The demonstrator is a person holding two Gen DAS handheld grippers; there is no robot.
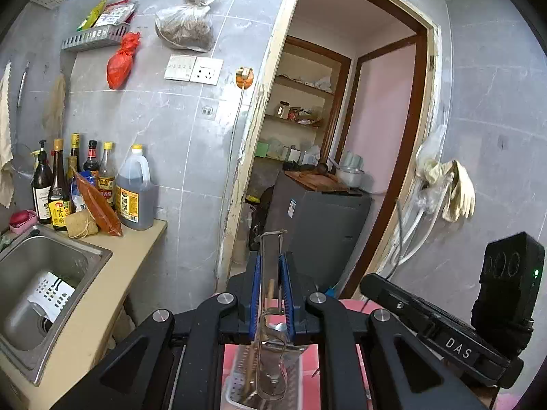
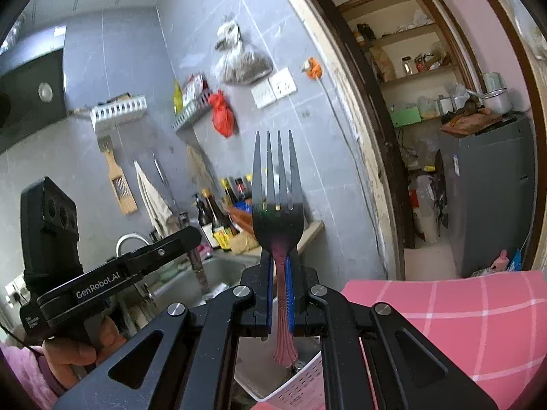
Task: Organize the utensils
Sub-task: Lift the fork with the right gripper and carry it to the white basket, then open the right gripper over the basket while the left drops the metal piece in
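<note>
Right tool [image 2: 279, 273] clamped tight on a fork [image 2: 277, 205] at the neck, tines up, upright. Fork handle end hangs down over a white perforated utensil basket [image 2: 301, 386], which is mostly hidden behind the tool body, rim only partly seen; contents below the handle hard to make out.

Left tool [image 1: 271, 273] closed down on a thin metal wire-frame utensil [image 1: 271, 259], top bar sticking up past the fingertips. What kind of utensil it is can't be told; lower part blurred close to the lens. A pale stick-like piece shows between the blue pads [image 1: 255, 283], unclear what. Under it the white basket [image 1: 236, 376] with blurry metal items, cut off at frame bottom, sitting on pink checked cloth [image 2: 444, 314].

Other gripper [image 1: 444, 321] visible at right edge, tip out of frame. Sink [image 1: 48, 273] in the table [image 1: 112, 290] to the left, a second white basket [image 1: 51, 290] lying in it.
</note>
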